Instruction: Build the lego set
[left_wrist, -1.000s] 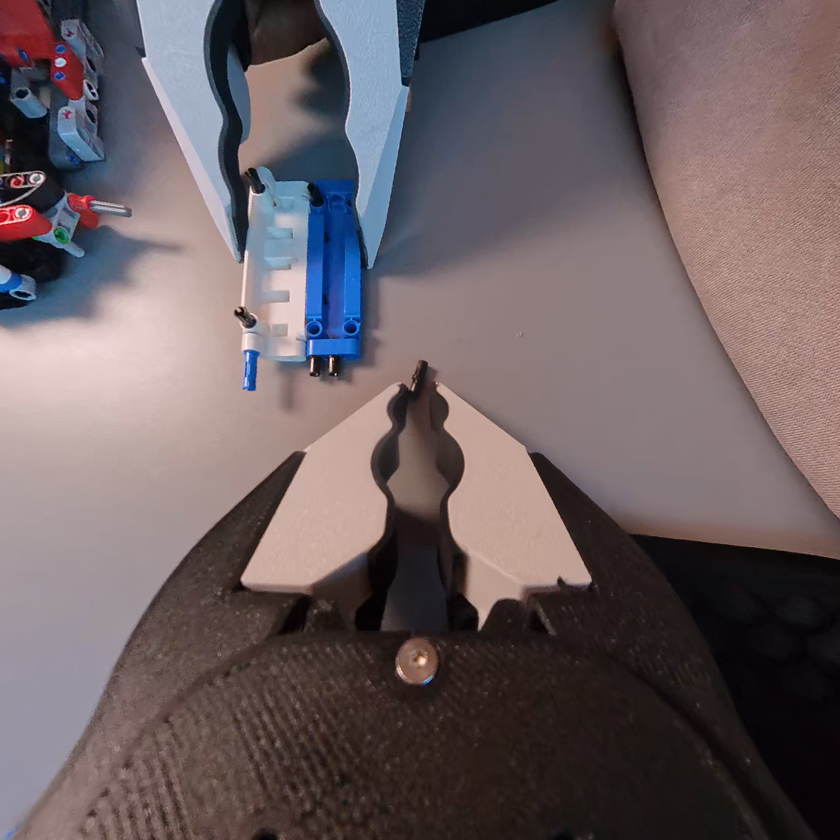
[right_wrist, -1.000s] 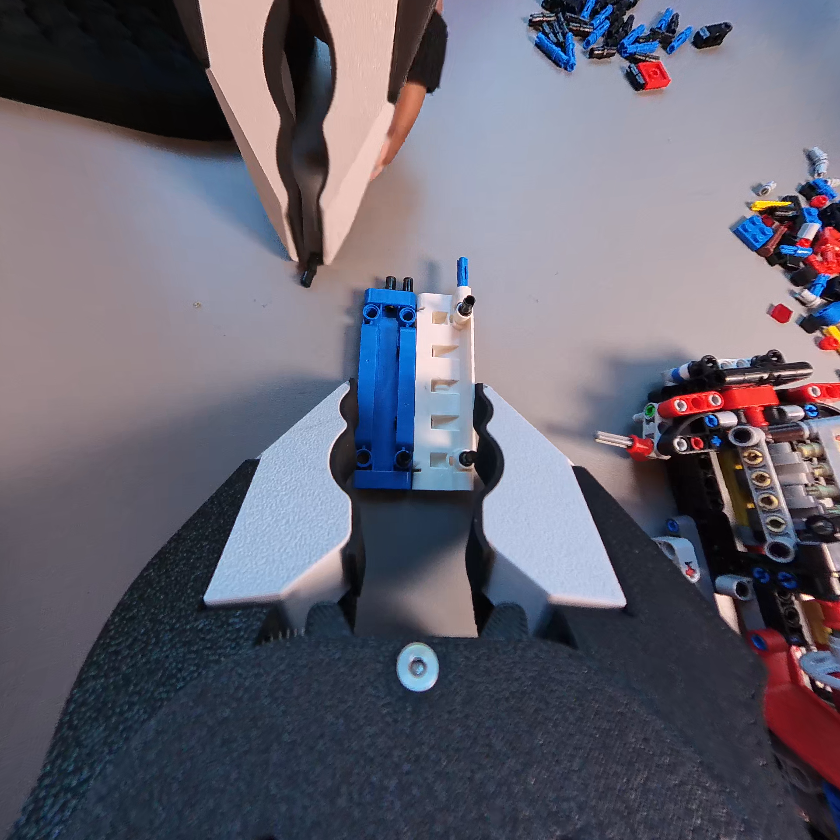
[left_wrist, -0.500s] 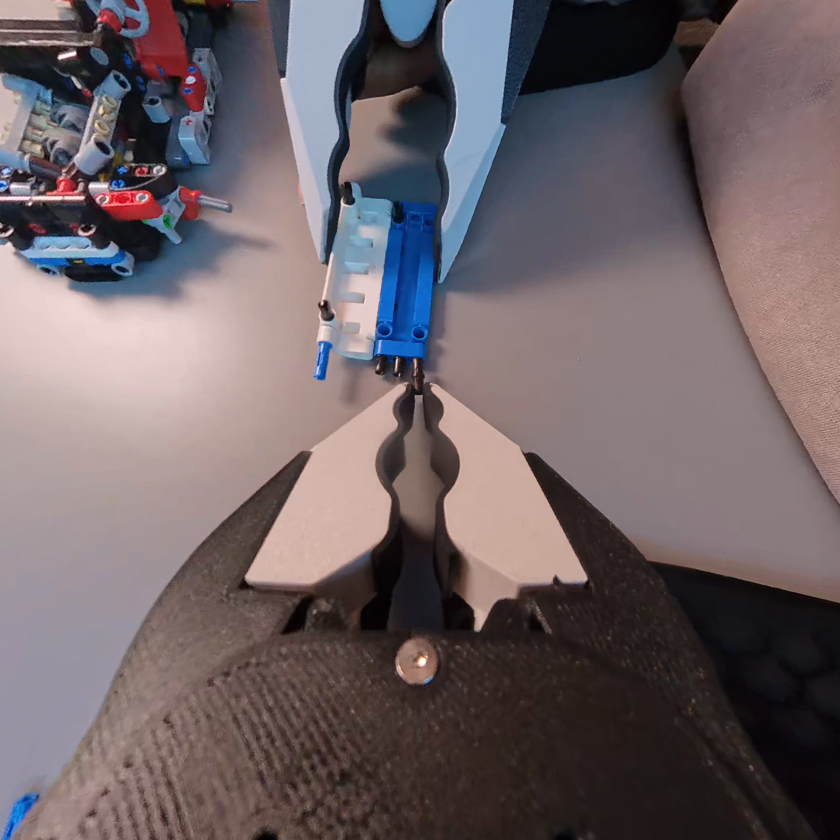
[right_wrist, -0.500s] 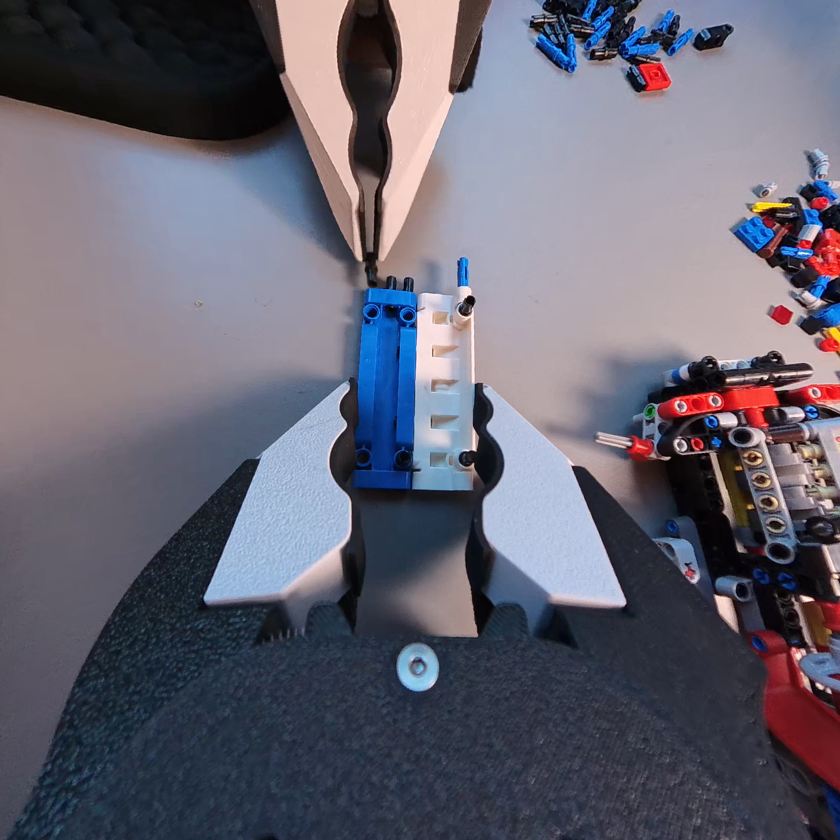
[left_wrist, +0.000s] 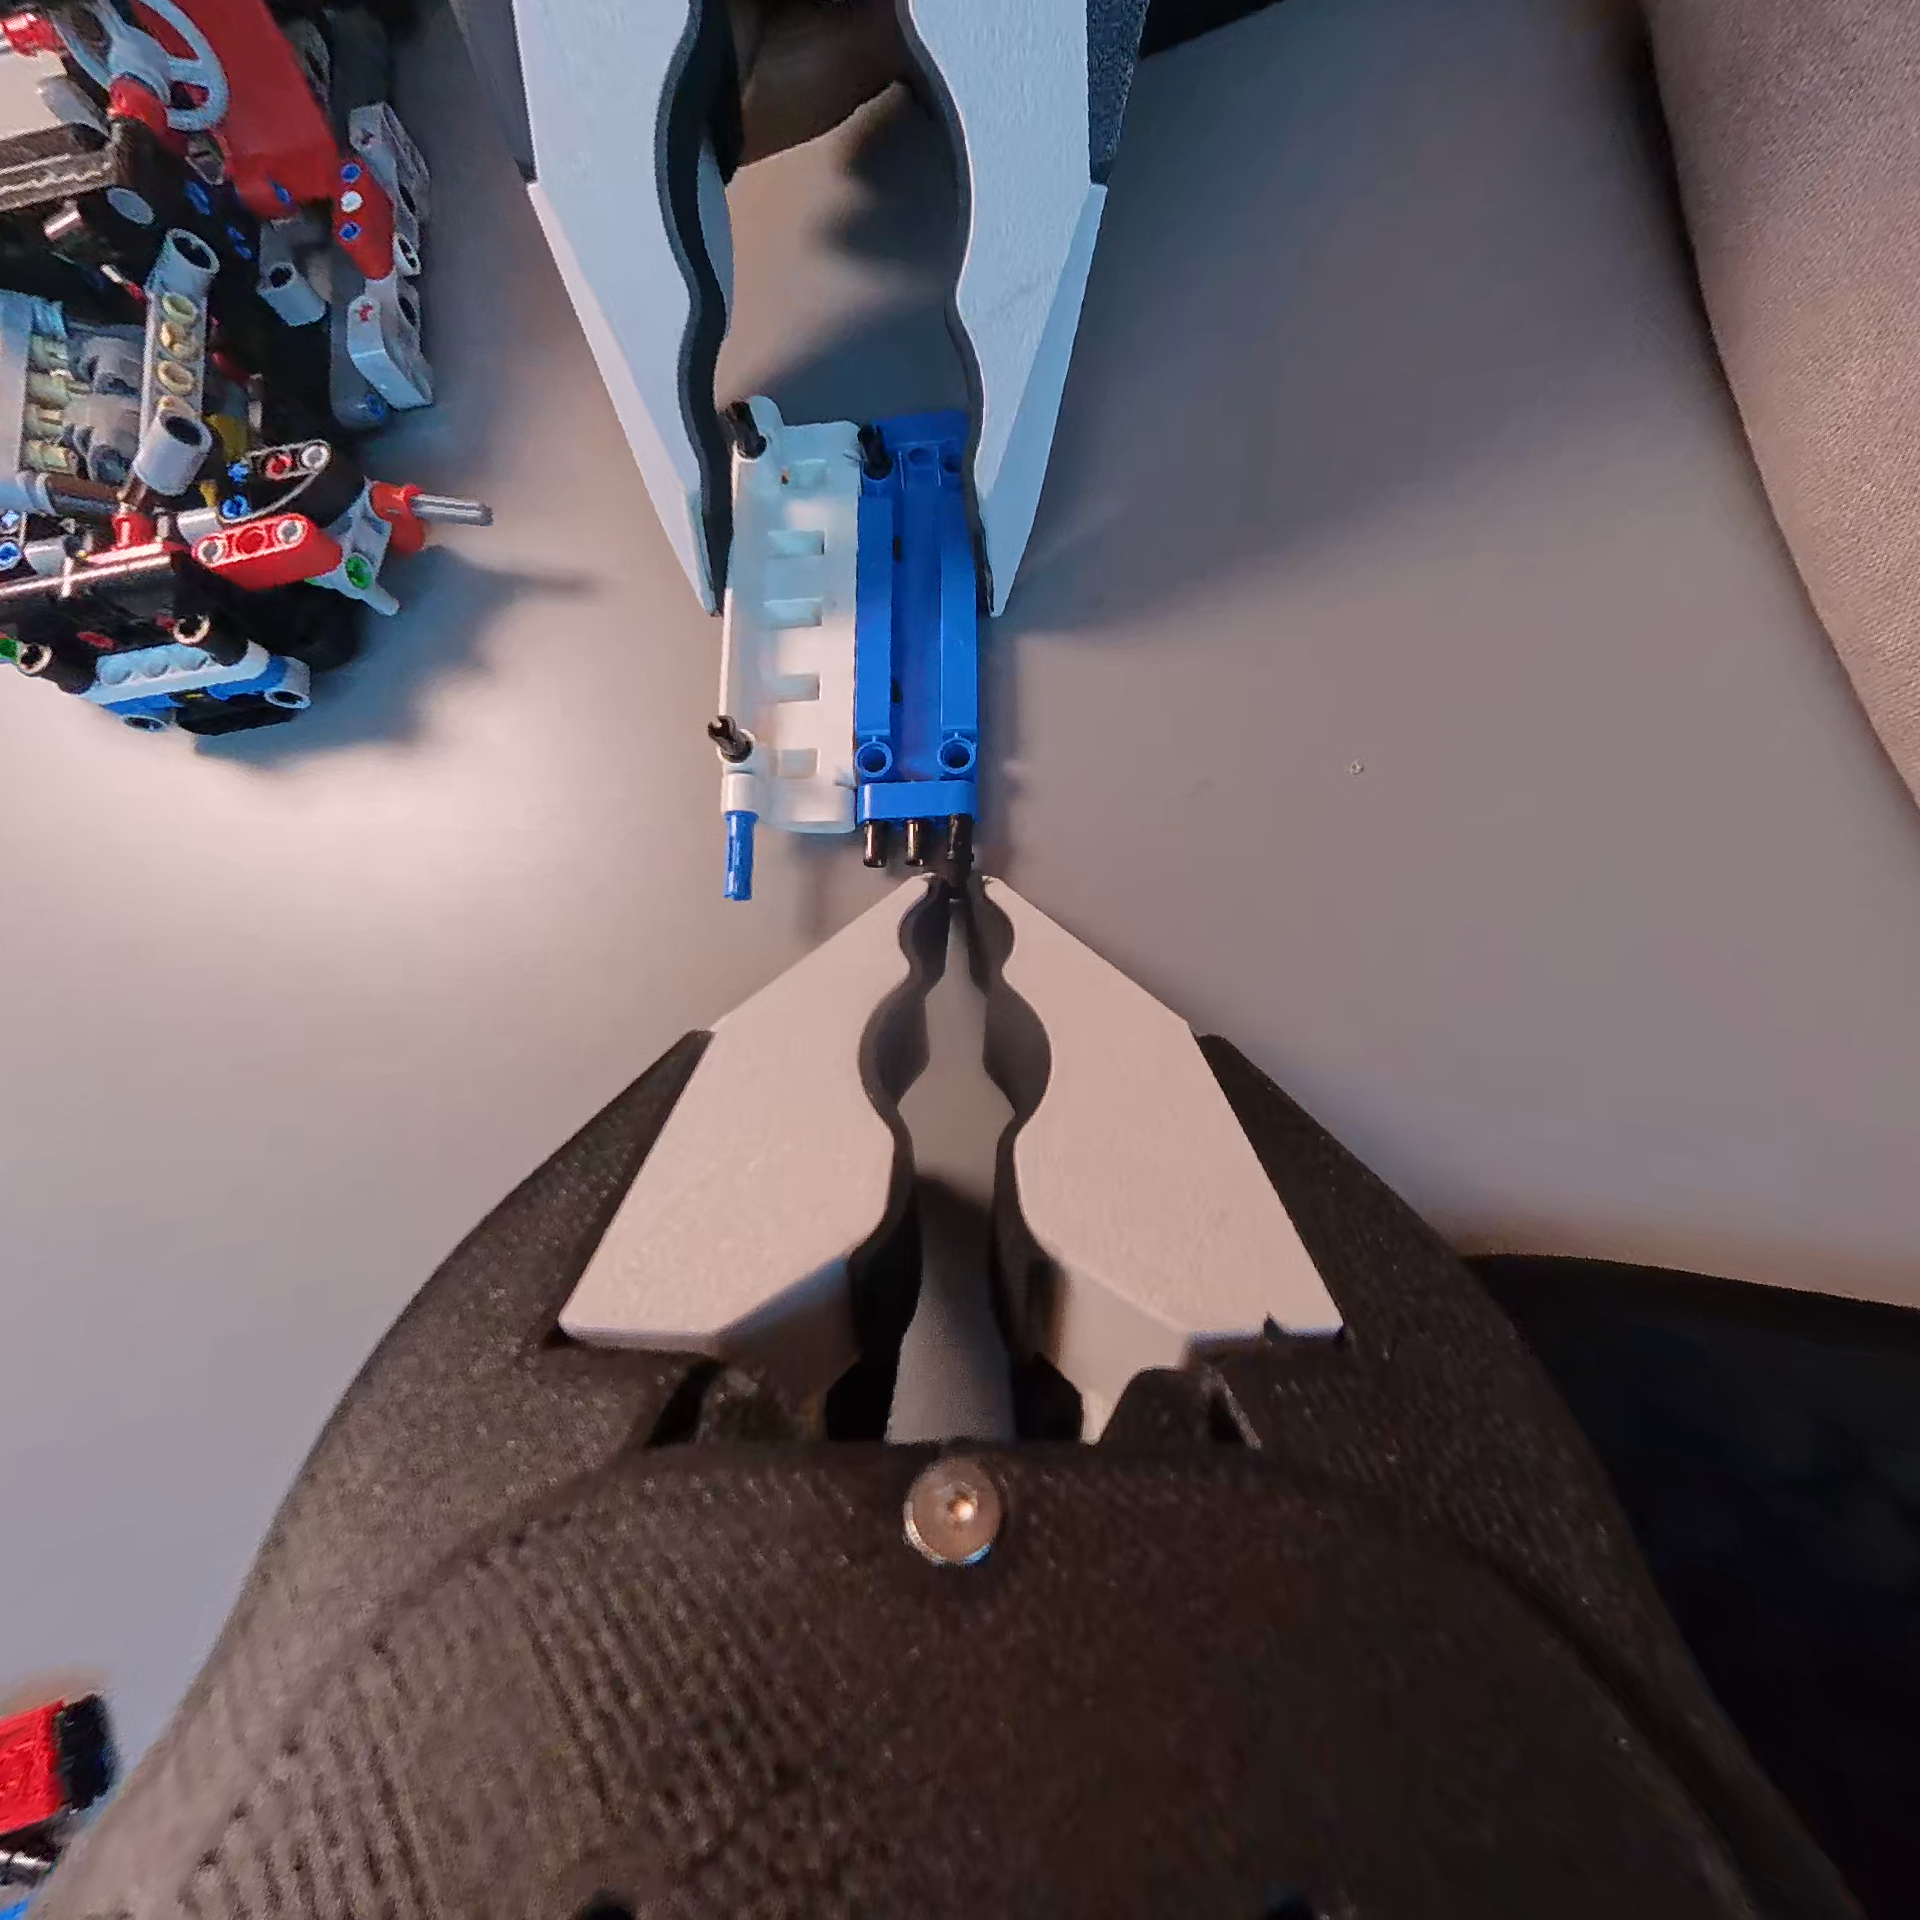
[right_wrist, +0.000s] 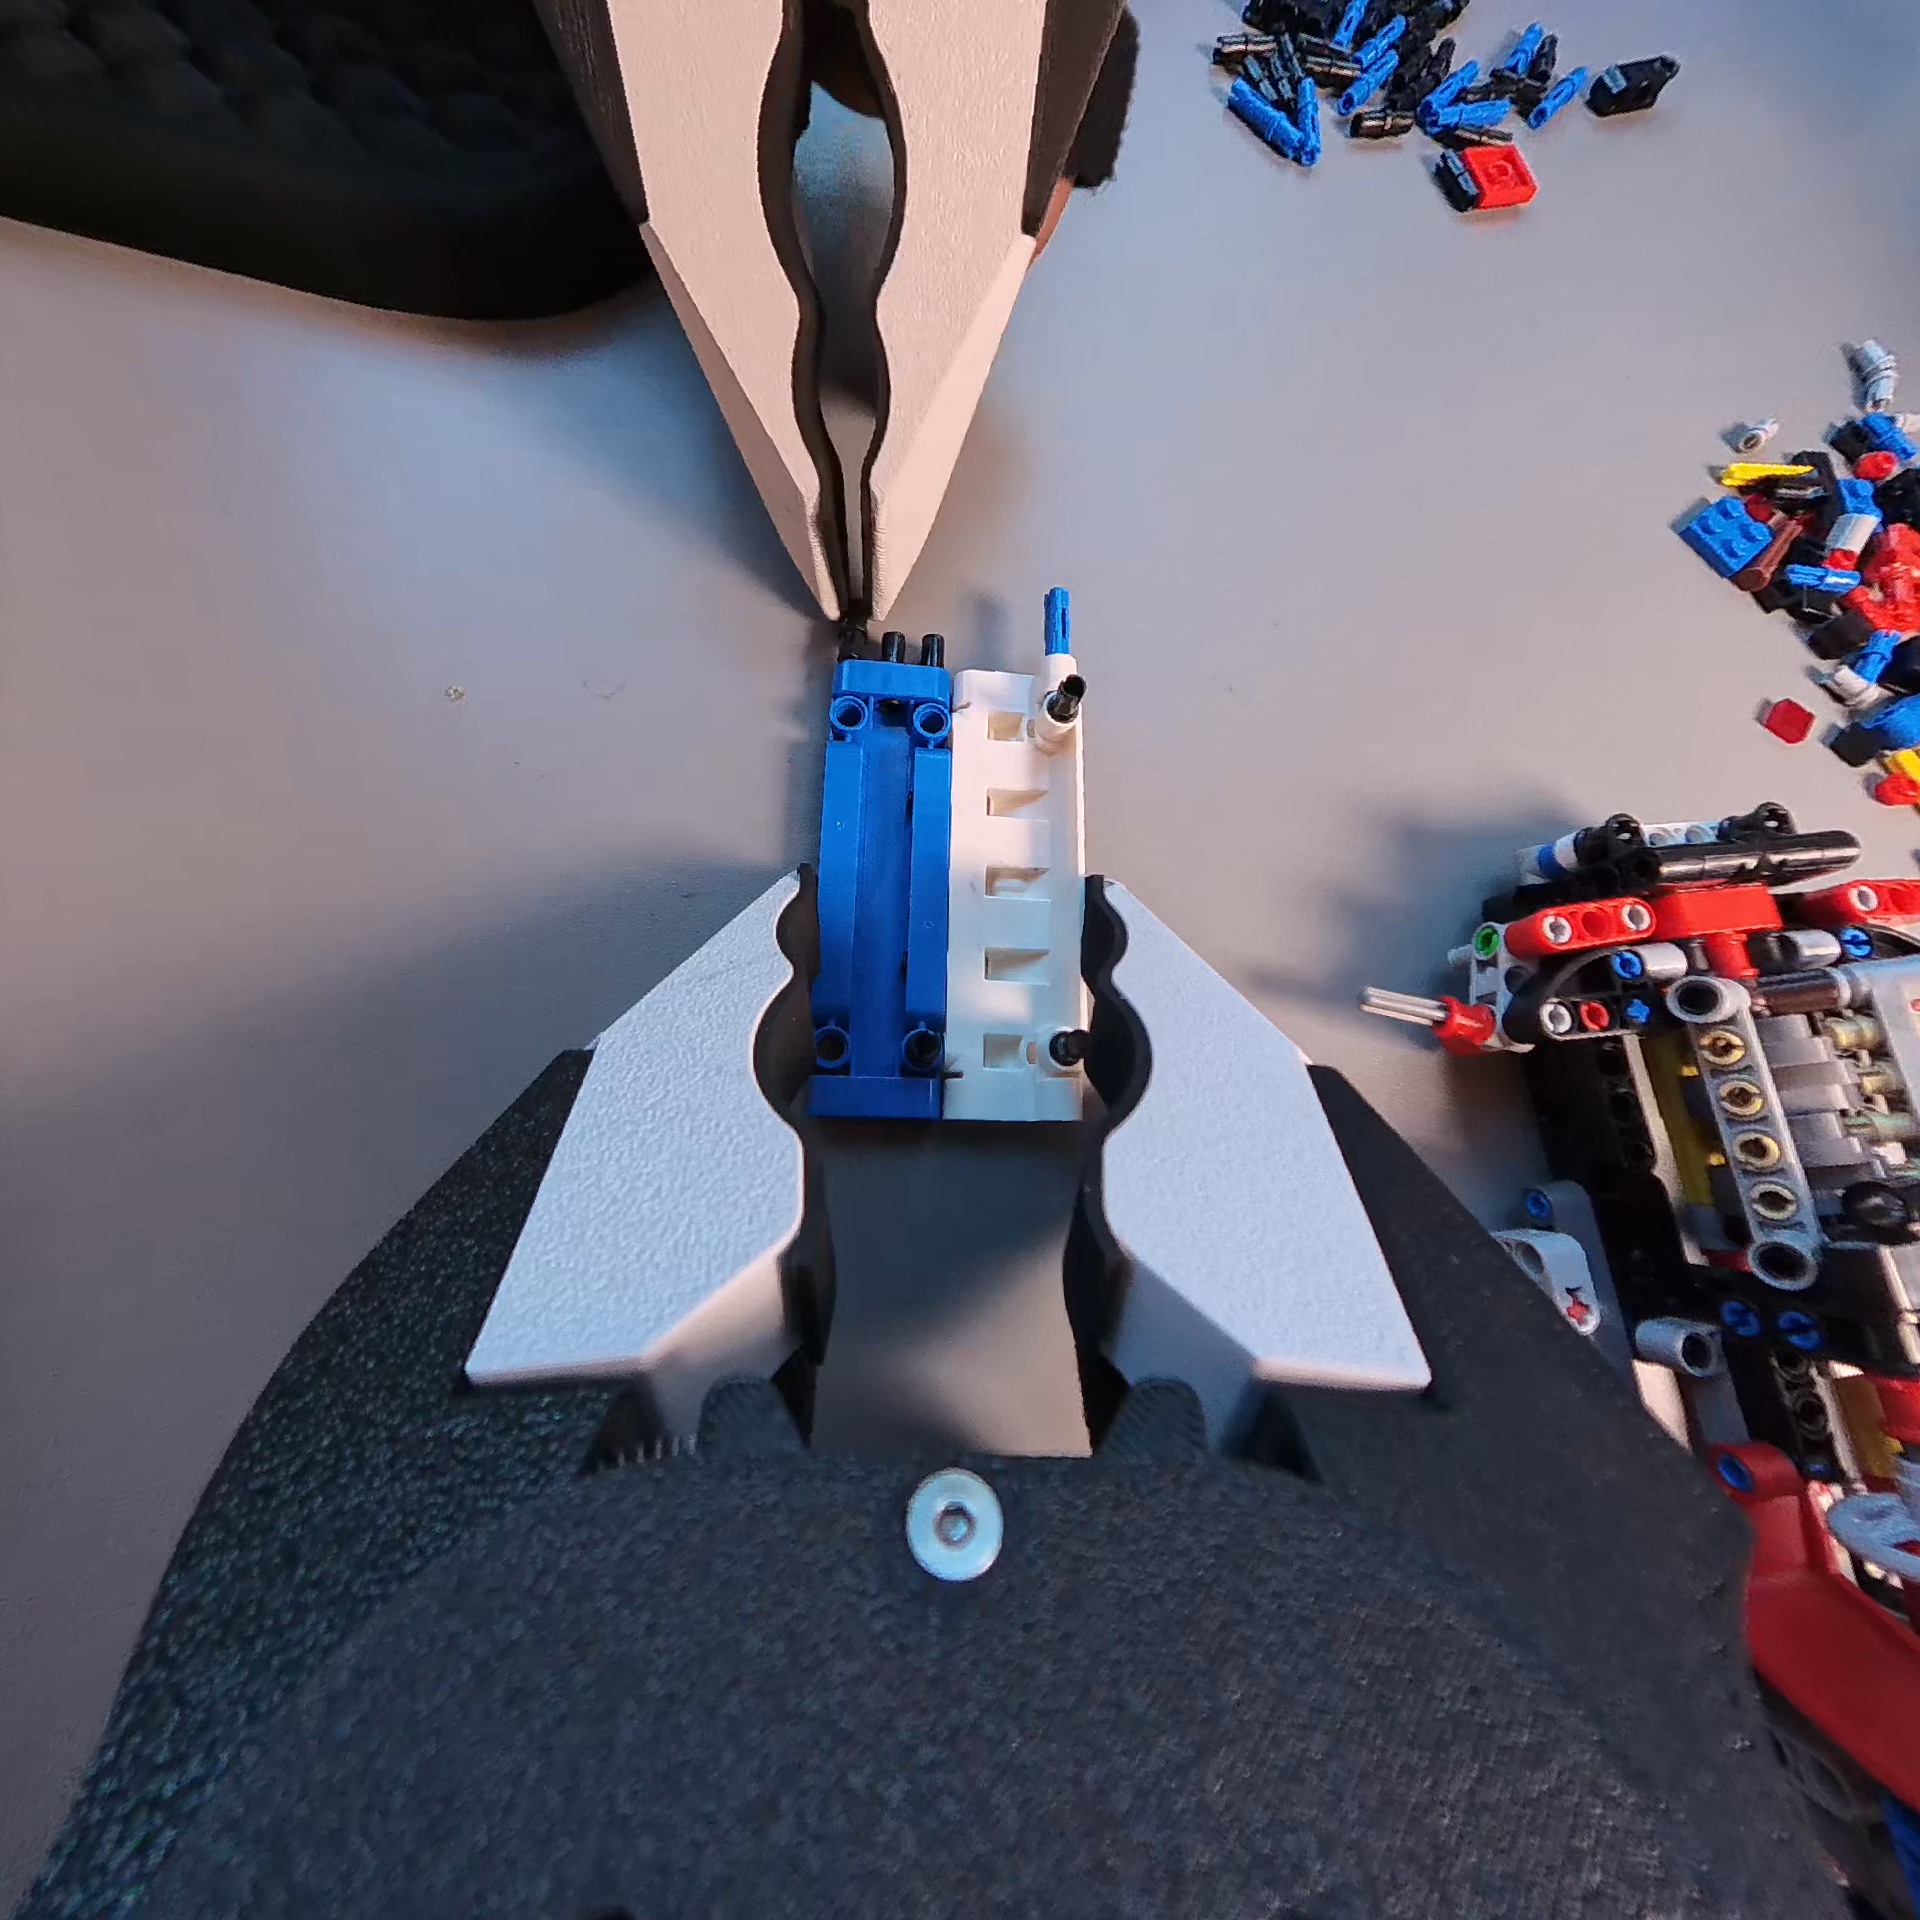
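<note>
A blue and white panel assembly (right_wrist: 951, 904) lies flat on the grey table, and my right gripper (right_wrist: 945, 997) is shut on its near end. It also shows in the left wrist view (left_wrist: 857, 623), held by the right gripper (left_wrist: 847, 613) at the far end. My left gripper (left_wrist: 951, 888) is shut on a small black pin (left_wrist: 954, 847). The pin's tip sits in the end of the blue panel, beside two other black pins (left_wrist: 894, 844). In the right wrist view the left gripper (right_wrist: 854, 615) comes in from above with the pin (right_wrist: 854, 636) at the blue panel's far left corner.
A partly built red, black and grey vehicle model (right_wrist: 1714, 1091) stands to the right, also seen in the left wrist view (left_wrist: 177, 416). Loose blue and black pins (right_wrist: 1382, 83) and a pile of mixed small parts (right_wrist: 1849, 603) lie on the table. A beige cushion (left_wrist: 1818, 364) borders the table. There is about 6 centimetres between the tips of the two grippers.
My left gripper has carried the black pin forward to the end of the blue panel, where its tip now sits beside the two pins. The right gripper has held the assembly still.
</note>
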